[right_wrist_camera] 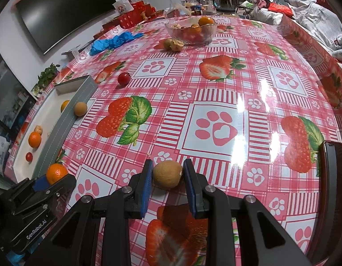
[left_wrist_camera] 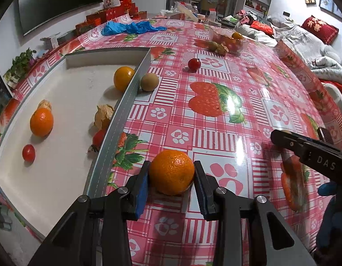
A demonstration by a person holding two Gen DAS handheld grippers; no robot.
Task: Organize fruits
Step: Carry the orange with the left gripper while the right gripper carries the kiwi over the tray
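An orange mandarin (left_wrist_camera: 172, 176) sits between the blue pads of my left gripper (left_wrist_camera: 172, 165), which is shut on it just over the tablecloth beside the white tray (left_wrist_camera: 124, 106). In the right wrist view my right gripper (right_wrist_camera: 168, 166) is shut on a small round brown fruit (right_wrist_camera: 168, 175). The left gripper (right_wrist_camera: 48, 185) with its mandarin (right_wrist_camera: 56, 173) shows at the lower left of that view. The tray holds two oranges (left_wrist_camera: 123, 78) (left_wrist_camera: 41, 122), a cherry tomato (left_wrist_camera: 28, 152) and husked physalis (left_wrist_camera: 103, 115).
Another brown fruit (left_wrist_camera: 149, 82) lies against the tray's outer wall. A loose cherry tomato (left_wrist_camera: 194, 63) sits mid-table. A glass bowl (right_wrist_camera: 209, 36) of fruit stands at the far side, with two husked fruits (right_wrist_camera: 174, 44) before it. Blue gloves (right_wrist_camera: 113, 42) lie far left.
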